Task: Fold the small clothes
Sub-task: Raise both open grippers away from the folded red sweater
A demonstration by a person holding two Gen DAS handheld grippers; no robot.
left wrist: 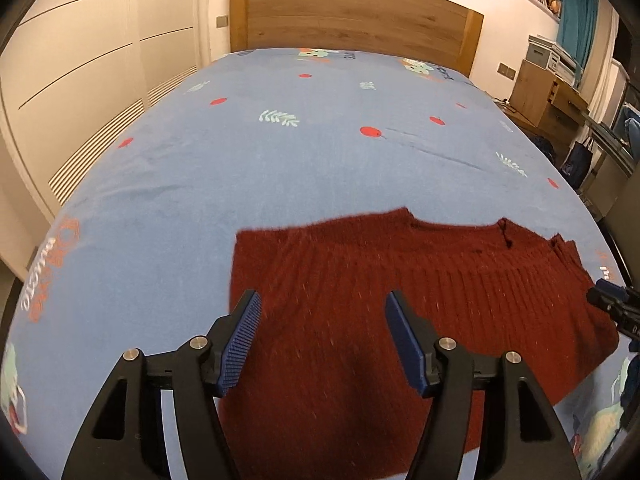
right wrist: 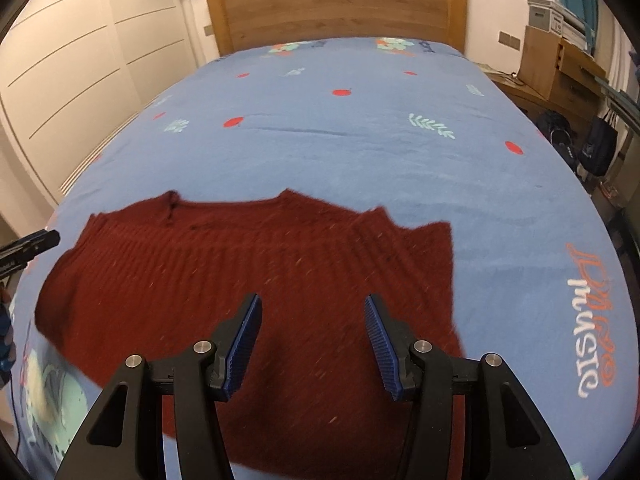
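Both grippers stand with jaws spread wide and nothing between the blue pads; whether the tips touch the cloth below cannot be told. Left gripper (left wrist: 322, 322) hangs over the near left part of the one red knit sweater (left wrist: 400, 300), its left pad (left wrist: 240, 344) at the sweater's left edge. Right gripper (right wrist: 314, 328) hangs over the sweater (right wrist: 240, 280) in its near right part.

Counted: two grippers, four pads, one sweater, one bed. The sweater lies spread on the blue sheet (left wrist: 280, 160) at the near end of the bed, from the 6 o'clock edge of each view up to mid-picture, ribbed, a little rumpled along its far edge, blurred in places.

At 3 o'clock in the left view the right gripper's tip shows beside the sweater's right side; at 9 o'clock in the right view the left gripper's tip shows likewise.

A wooden headboard (left wrist: 356, 16) stands at 12 o'clock, white cupboards (left wrist: 72, 80) at 10, a wooden cabinet (left wrist: 548, 96) and bags at 2. Nothing lies on the sweater.
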